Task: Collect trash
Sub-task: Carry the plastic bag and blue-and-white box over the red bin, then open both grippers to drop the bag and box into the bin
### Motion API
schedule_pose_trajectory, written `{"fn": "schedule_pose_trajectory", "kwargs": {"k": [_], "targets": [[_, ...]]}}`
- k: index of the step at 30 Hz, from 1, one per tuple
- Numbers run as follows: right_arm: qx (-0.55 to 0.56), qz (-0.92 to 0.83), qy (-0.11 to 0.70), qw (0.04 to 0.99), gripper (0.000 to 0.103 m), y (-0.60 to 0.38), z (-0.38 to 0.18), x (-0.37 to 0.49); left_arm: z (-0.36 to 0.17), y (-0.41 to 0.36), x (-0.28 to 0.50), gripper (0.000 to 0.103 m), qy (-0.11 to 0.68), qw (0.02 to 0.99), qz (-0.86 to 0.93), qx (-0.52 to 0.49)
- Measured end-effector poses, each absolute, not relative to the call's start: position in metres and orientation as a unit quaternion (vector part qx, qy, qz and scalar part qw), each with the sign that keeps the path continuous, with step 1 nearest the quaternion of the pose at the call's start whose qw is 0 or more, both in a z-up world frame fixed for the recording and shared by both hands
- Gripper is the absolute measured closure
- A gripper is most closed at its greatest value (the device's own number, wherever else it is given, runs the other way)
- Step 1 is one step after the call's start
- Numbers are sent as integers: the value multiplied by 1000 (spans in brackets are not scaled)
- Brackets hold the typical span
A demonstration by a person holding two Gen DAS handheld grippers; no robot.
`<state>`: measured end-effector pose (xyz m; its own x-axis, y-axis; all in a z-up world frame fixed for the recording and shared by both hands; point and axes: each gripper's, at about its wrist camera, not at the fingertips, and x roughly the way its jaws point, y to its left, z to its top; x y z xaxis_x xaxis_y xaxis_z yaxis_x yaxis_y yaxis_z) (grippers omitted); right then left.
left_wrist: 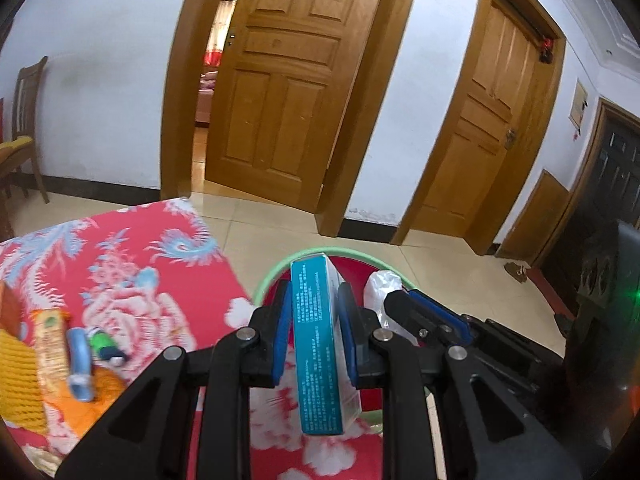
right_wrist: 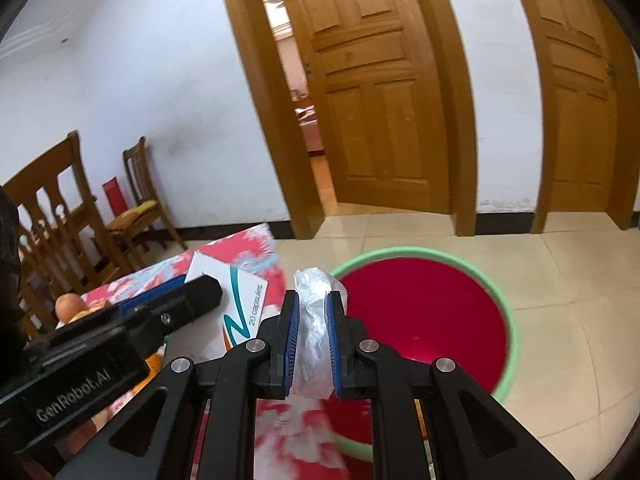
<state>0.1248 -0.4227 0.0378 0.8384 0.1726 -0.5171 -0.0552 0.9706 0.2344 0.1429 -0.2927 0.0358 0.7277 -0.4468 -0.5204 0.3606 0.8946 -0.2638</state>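
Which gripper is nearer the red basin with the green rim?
Right, by a little. The right gripper, shut on the plastic bag, hangs at the red basin's rim. The left gripper, holding the medicine box, sits more over the table edge.

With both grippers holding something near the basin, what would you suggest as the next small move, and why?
Probably carry the right gripper a little further over the red basin and open it. It is shut on the crumpled plastic bag, which sits at the basin's near rim. The left gripper, shut on the medicine box, could follow.
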Motion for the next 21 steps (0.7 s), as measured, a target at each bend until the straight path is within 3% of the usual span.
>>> {"fn": "schedule_pose_trajectory", "kwargs": {"k": [21], "targets": [[138,37,288,947,89,-488,8,122,2,-344,159,80,314,914,-245,-76]]}}
